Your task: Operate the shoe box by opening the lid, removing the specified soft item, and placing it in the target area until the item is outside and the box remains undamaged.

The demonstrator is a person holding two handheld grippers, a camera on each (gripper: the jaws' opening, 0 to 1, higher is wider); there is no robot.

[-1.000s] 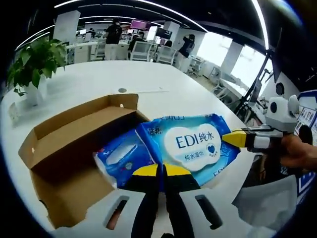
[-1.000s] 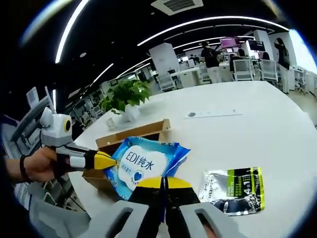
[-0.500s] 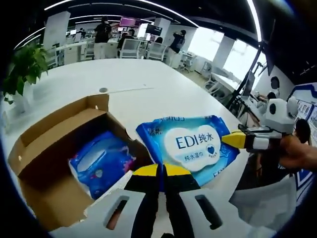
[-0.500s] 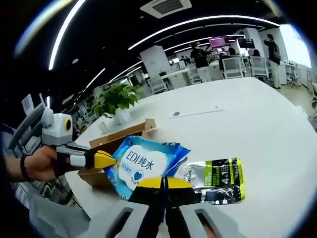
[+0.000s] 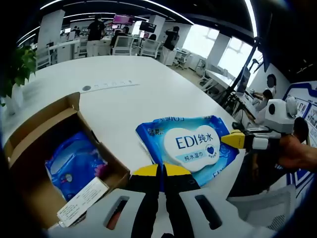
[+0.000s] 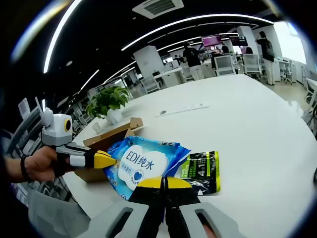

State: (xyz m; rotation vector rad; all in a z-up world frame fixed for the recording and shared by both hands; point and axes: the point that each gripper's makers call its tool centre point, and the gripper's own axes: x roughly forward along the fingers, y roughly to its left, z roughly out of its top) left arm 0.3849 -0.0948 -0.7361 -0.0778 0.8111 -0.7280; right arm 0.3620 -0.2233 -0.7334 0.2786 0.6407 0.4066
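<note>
Both claws are gripping one blue wet-wipe pack (image 5: 190,145), holding it above the white table (image 5: 124,104), outside the box. In the left gripper view, the left claw (image 5: 162,171) is pinching the pack's near edge with its yellow-tipped jaws closed together, while the right claw (image 5: 233,140) is coming in from the right and clamping the pack's far corner, held by a hand (image 5: 297,153). The pack is facing up with its white label reading "EDI" showing.

The cardboard box (image 5: 34,124) is lying open on the table to the left, well apart from the lifted pack. Inside it, a second blue pack (image 5: 74,163) is lying flat, and a white strip with printing (image 5: 81,201) is resting at the box's near edge. A potted plant (image 5: 17,62) is standing at the far left.

In the right gripper view, the right claw (image 6: 164,183) is shut on the pack's (image 6: 143,161) edge, and the left claw (image 6: 105,159) is pinching the opposite side, held by a hand (image 6: 37,163). A green and black pouch (image 6: 200,171) is lying on the table (image 6: 257,129) just beside the pack, partly under its right edge. The box (image 6: 111,136) is sitting behind the pack, with the plant (image 6: 106,101) beyond it. People are standing at desks in the background.
</note>
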